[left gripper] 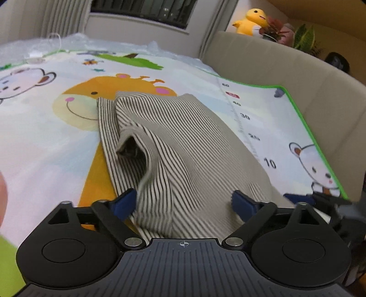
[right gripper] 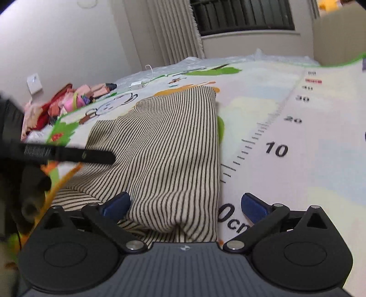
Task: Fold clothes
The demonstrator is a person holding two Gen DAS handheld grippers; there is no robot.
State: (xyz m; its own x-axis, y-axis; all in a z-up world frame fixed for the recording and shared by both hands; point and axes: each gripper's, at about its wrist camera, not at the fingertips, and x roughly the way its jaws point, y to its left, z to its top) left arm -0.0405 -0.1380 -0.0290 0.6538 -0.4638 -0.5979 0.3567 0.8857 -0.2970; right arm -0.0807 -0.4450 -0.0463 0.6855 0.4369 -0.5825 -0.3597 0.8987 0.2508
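The striped garment (left gripper: 173, 146) lies on the cartoon play mat (left gripper: 45, 137), cream cloth with thin dark stripes, already doubled over itself lengthwise, its far end reaching the giraffe print (left gripper: 119, 91) and its near end running under both grippers; in the left wrist view a sleeve or cuff opening (left gripper: 131, 146) gapes on top of the fold, and the cloth rises in a ridge toward the camera, which I read as slack gathered for the next fold; the left gripper (left gripper: 186, 202) stands wide open with its blue pads (left gripper: 125, 202) on either side of that ridge, the fabric between them but not pinched, so it holds nothing yet; the right gripper (right gripper: 185, 204) is likewise spread wide, its left pad (right gripper: 117, 203) over the cloth and its right pad over bare mat beside the printed ruler scale (right gripper: 276, 148), straddling the garment's right edge without gripping it; placed like this, the pair looks set to take the near hem at two corners and carry it toward the far end; beyond the mat, a pile of bright clothes (right gripper: 66, 100) waits at the left, a charger and cable (right gripper: 139, 84) lie near the far edge, and a yellow plush toy (left gripper: 251, 21) sits above the beige padded headboard (left gripper: 274, 66)
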